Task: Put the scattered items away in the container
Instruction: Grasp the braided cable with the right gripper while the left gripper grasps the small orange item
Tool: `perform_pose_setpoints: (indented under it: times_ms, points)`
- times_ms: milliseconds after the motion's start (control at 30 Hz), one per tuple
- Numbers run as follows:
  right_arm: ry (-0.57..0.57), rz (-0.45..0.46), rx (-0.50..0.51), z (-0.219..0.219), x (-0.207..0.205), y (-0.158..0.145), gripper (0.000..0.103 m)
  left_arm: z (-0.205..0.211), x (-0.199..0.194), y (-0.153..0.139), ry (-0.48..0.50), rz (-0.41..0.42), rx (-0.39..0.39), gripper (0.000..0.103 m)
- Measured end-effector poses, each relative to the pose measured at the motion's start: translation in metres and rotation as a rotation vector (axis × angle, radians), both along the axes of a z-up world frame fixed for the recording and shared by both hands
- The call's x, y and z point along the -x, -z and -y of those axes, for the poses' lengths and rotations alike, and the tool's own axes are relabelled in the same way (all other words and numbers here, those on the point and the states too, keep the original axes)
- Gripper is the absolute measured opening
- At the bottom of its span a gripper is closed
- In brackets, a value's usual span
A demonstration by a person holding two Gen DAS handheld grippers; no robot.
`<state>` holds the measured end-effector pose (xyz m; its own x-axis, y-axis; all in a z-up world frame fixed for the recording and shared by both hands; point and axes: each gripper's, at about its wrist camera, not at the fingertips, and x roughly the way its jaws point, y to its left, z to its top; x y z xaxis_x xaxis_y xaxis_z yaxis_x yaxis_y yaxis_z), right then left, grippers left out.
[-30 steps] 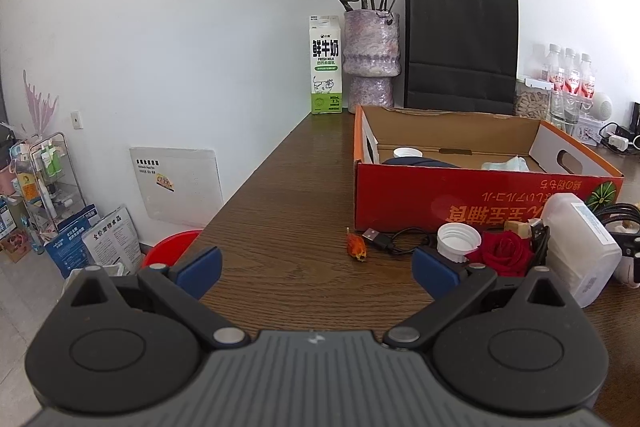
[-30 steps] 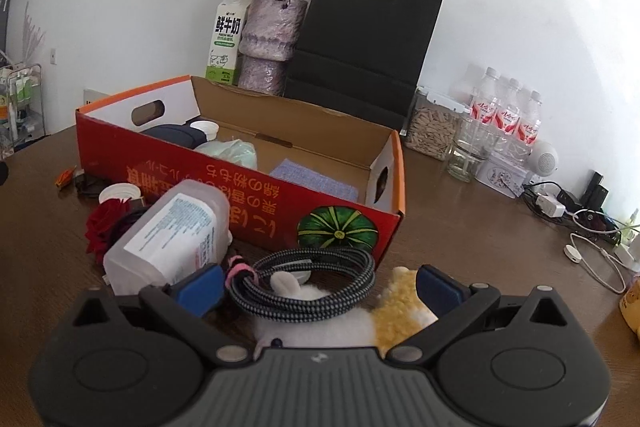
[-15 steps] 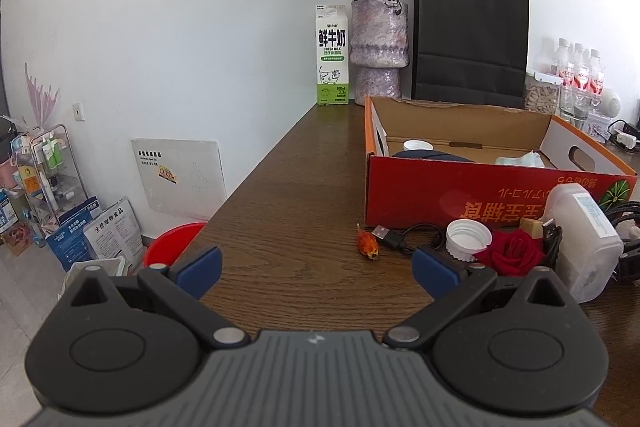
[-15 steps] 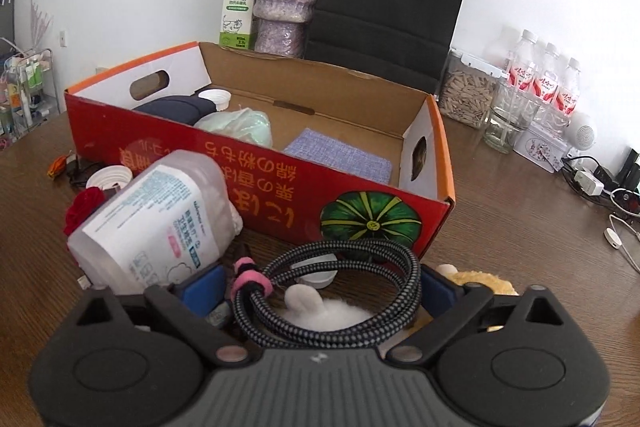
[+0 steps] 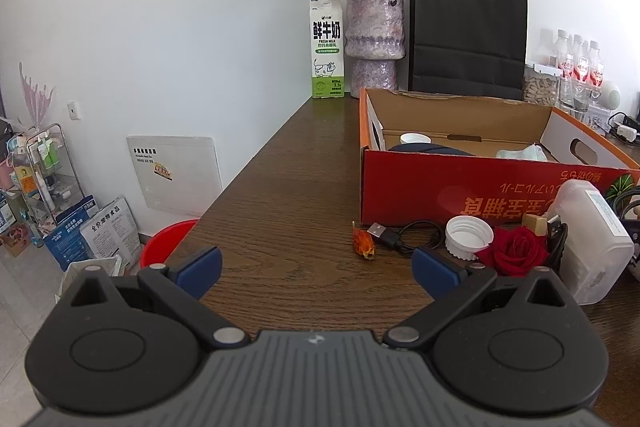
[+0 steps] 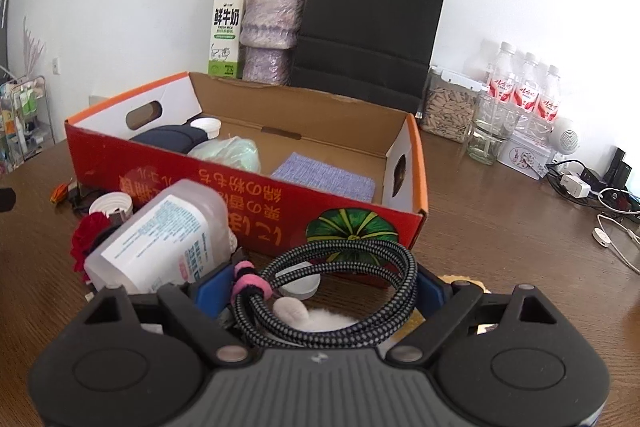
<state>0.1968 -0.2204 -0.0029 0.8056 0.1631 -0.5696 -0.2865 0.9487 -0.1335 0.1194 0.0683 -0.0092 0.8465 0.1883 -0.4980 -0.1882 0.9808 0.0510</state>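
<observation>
Right wrist view shows the right gripper (image 6: 323,287) low over the wooden table (image 6: 500,227), its jaws closing around a coiled braided cable (image 6: 344,267) bound with a pink tie (image 6: 250,281). The coil sits between the blue pads (image 6: 210,291), and the right pad looks to be touching its outer loop; whether the left pad presses on it cannot be told. Under the coil lies a white and yellow plush toy (image 6: 320,317), and a small white disc (image 6: 302,285) rests just beyond. The coil lies just in front of the red cardboard box (image 6: 248,219), which stands open on the table and already holds a dark blue bundle (image 6: 168,139), a white cap (image 6: 206,127), a pale green bag (image 6: 228,153) and a lilac cloth (image 6: 324,177). A translucent plastic bottle (image 6: 160,239) lies on its side left of the coil, leaning near the box front.

Left wrist view shows the left gripper (image 5: 316,267) hovering with its jaws wide and nothing between them, above bare table. Ahead of it, against the box front, lie an orange dried bud (image 5: 363,246), a black USB cable (image 5: 404,239), a white screw lid (image 5: 469,237) and a red rose (image 5: 516,254), with the bottle touching the rose's far side. A milk carton (image 5: 327,47), a vase of faded roses (image 5: 374,43) and a black paper bag (image 5: 468,31) stand along the wall behind.
</observation>
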Motion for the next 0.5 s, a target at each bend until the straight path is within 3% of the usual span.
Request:
perform_pose_setpoints:
  times_ms: [267,500]
  points:
    - [0.060,0.042,-0.067,0.010,0.006,-0.011,0.090,-0.005,-0.033,0.007,-0.036,-0.052,0.014,0.101]
    - [0.079,0.065,-0.104,0.012,0.008,-0.017,0.090,-0.005,-0.061,0.016,-0.017,-0.128,0.040,0.064]
